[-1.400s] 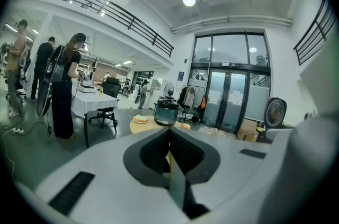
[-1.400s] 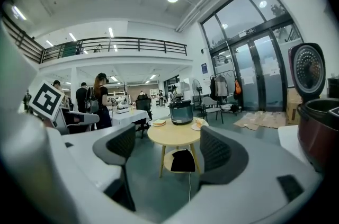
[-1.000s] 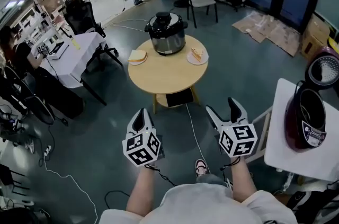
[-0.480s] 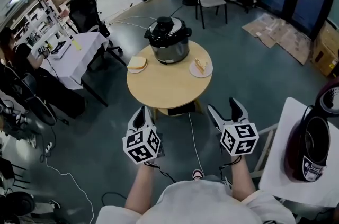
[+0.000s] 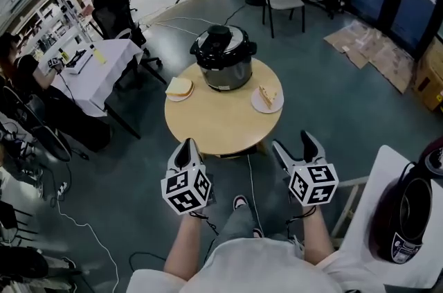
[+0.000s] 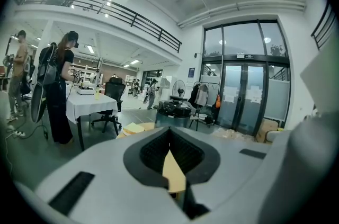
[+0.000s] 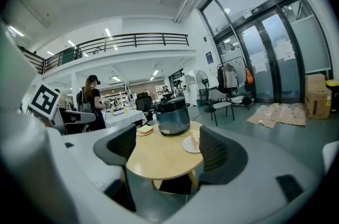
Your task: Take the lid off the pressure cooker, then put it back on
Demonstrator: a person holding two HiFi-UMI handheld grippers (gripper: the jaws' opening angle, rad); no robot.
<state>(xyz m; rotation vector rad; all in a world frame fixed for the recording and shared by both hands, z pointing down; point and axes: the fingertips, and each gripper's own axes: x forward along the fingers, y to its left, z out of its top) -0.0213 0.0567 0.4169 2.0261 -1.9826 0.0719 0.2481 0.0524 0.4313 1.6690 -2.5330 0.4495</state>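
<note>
Head view: pressure cooker [image 5: 223,57] seen at far edge of round table [image 5: 214,122], lid [image 5: 222,41] seated on top. Bread plate [image 5: 179,87] placed to its left, cake plate [image 5: 267,98] to its right. Left gripper [image 5: 185,146] and right gripper [image 5: 291,144] held short of table, well apart from cooker.

Left gripper view: jaws pressed together, nothing gripped.

Right gripper view: jaws spread, empty; cooker [image 7: 172,116] framed between them, far off.

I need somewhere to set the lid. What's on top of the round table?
The pressure cooker, lid on, with a plate of bread left of it and a plate holding a food slice right. The lid hides the cooker's inside.
</note>
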